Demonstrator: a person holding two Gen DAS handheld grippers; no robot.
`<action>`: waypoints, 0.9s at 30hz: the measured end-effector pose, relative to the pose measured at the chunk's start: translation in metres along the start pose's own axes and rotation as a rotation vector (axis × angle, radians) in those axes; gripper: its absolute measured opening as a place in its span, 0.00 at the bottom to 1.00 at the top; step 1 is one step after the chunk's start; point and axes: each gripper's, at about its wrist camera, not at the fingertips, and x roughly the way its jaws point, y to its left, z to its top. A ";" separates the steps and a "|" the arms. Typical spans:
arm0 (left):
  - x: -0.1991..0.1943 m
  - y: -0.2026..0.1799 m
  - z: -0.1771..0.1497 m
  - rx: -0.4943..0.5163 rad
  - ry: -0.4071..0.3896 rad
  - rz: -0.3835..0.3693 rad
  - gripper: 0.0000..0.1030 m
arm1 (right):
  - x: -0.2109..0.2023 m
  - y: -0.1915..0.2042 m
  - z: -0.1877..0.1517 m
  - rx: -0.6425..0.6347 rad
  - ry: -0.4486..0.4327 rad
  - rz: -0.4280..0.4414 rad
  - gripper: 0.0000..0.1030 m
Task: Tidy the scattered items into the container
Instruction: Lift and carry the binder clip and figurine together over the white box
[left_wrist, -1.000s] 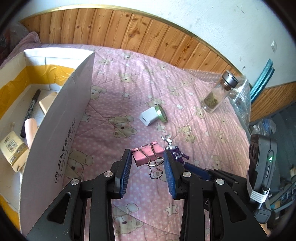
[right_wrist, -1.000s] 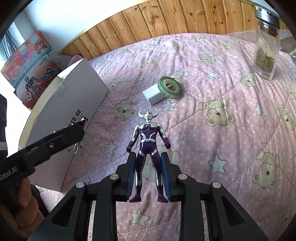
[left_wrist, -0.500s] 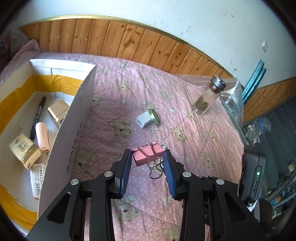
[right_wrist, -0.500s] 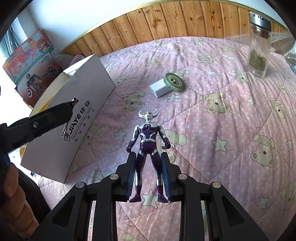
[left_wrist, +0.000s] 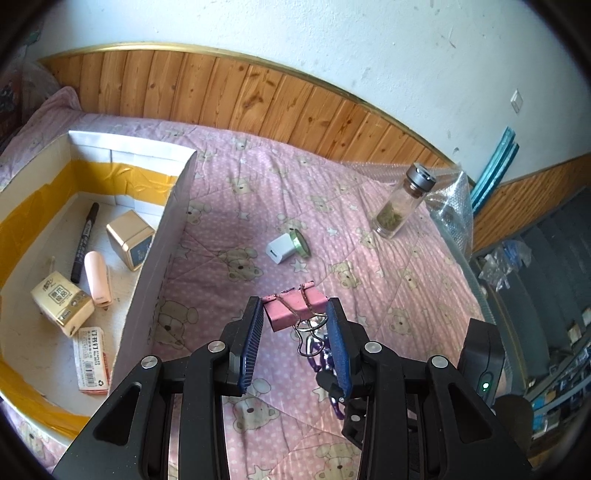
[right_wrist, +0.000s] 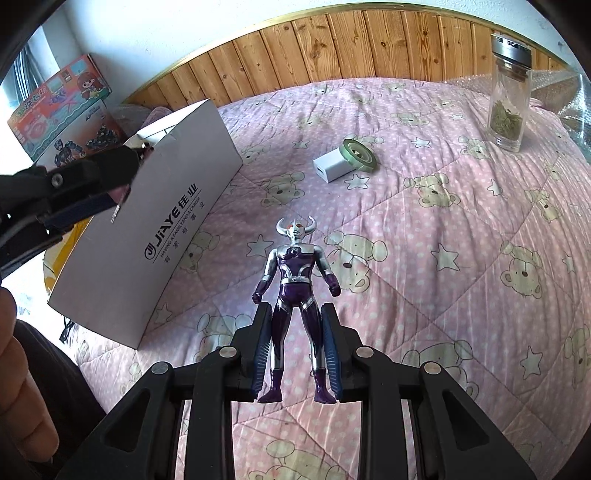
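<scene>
Pink binder clip (left_wrist: 295, 308) pinched in left gripper (left_wrist: 295, 343) jaws above the quilt, beside cardboard box (left_wrist: 162, 236): carry past its wall before release; right gripper (right_wrist: 295, 345) jaws clamp purple toy figure (right_wrist: 295, 280) by the legs, box (right_wrist: 147, 236) left — bring it clear over the rim.

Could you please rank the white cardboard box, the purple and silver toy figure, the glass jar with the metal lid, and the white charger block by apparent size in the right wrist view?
1. White cardboard box
2. Purple and silver toy figure, though it is nearest the camera, so unsure
3. Glass jar with the metal lid
4. White charger block
</scene>
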 end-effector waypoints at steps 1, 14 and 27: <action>-0.002 0.001 0.000 0.000 -0.003 0.000 0.35 | -0.001 0.001 0.000 -0.003 -0.005 -0.004 0.27; -0.023 0.008 0.002 -0.016 -0.024 -0.023 0.35 | -0.018 0.021 -0.002 -0.005 -0.051 -0.007 0.27; -0.033 0.011 0.001 -0.022 -0.022 -0.035 0.35 | -0.033 0.029 -0.002 0.046 -0.080 0.015 0.27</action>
